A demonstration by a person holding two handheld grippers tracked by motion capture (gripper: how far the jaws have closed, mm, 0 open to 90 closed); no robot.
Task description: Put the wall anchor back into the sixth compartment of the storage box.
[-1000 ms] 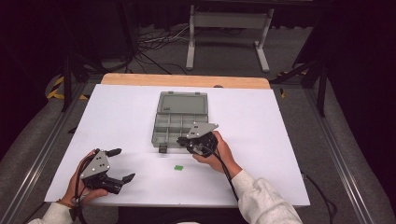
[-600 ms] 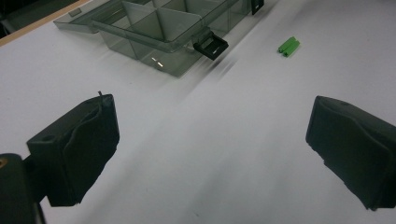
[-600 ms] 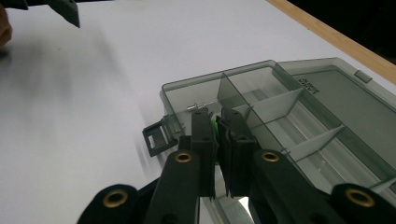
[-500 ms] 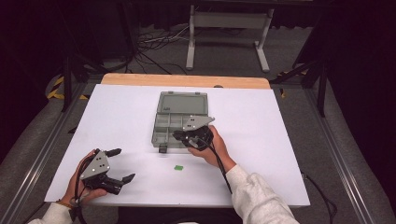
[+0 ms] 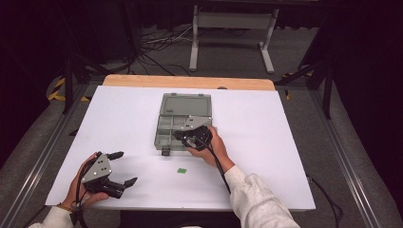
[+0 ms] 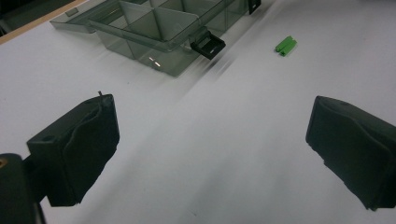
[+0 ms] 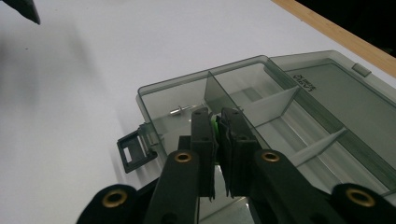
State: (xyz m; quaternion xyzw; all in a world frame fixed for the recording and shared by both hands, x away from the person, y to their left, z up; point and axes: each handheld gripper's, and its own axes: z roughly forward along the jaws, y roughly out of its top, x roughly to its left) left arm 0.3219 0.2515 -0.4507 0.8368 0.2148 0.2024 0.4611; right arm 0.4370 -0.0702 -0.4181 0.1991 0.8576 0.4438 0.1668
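Observation:
A clear grey compartment box (image 5: 164, 124) lies open in the middle of the white table, its lid folded back. My right gripper (image 5: 177, 135) reaches over the box's near part. In the right gripper view, the right gripper (image 7: 217, 116) is shut on a small green piece (image 7: 215, 127), above a front compartment of the box (image 7: 187, 93). A small metal pin (image 7: 180, 111) lies in the compartment beside it. A second green piece (image 5: 182, 170) (image 6: 286, 45) rests on the table in front of the box. My left gripper (image 5: 124, 167) (image 6: 210, 140) sits open at the near left with nothing between its jaws.
The box's black latch (image 5: 166, 152) (image 6: 208, 45) sticks out toward me from the front wall. A wooden strip (image 5: 190, 81) borders the table's far edge. Metal rails run along both sides of the table.
My right gripper has moved left and a little farther over the box with the green piece held. The left gripper has stayed put.

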